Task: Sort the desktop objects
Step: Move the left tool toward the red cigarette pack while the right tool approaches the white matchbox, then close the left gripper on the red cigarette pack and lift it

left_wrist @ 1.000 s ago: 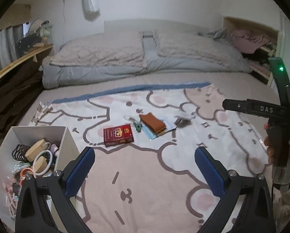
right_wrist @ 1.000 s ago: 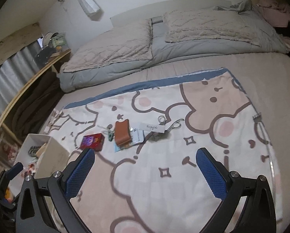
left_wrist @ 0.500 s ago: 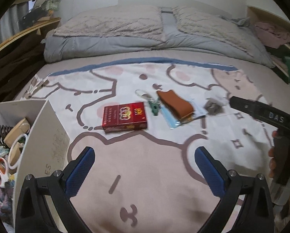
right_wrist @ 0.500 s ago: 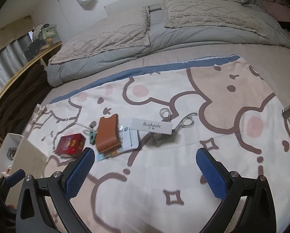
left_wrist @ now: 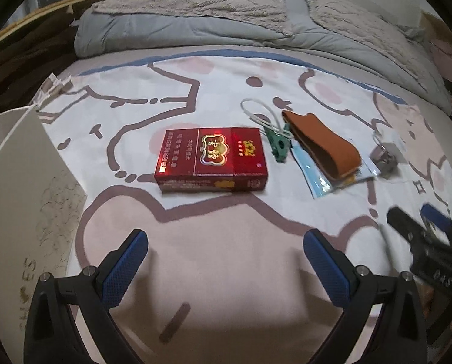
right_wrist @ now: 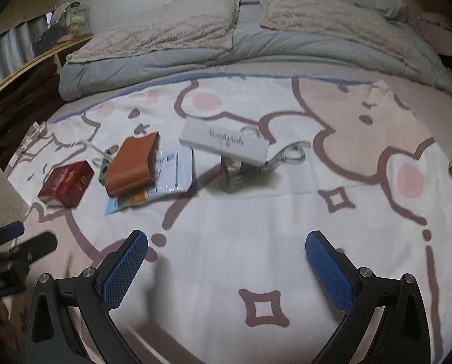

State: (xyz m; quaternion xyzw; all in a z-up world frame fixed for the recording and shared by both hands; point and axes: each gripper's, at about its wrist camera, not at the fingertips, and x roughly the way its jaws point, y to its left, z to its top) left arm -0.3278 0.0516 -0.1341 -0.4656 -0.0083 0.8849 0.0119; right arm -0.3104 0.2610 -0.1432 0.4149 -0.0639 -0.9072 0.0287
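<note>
The bed (right_wrist: pixel 286 69) carries a cartoon blanket (right_wrist: pixel 256 218) strewn with a red box (left_wrist: pixel 211 159) and brown pouch (left_wrist: pixel 323 144).

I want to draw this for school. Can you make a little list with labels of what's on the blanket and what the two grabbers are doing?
surface: cartoon bear blanket on a bed
red item: cigarette pack, lying flat
brown item: leather pouch on top of a plastic packet
white item: lettered box
left gripper: open, empty
right gripper: open, empty
left edge: white storage box
</note>
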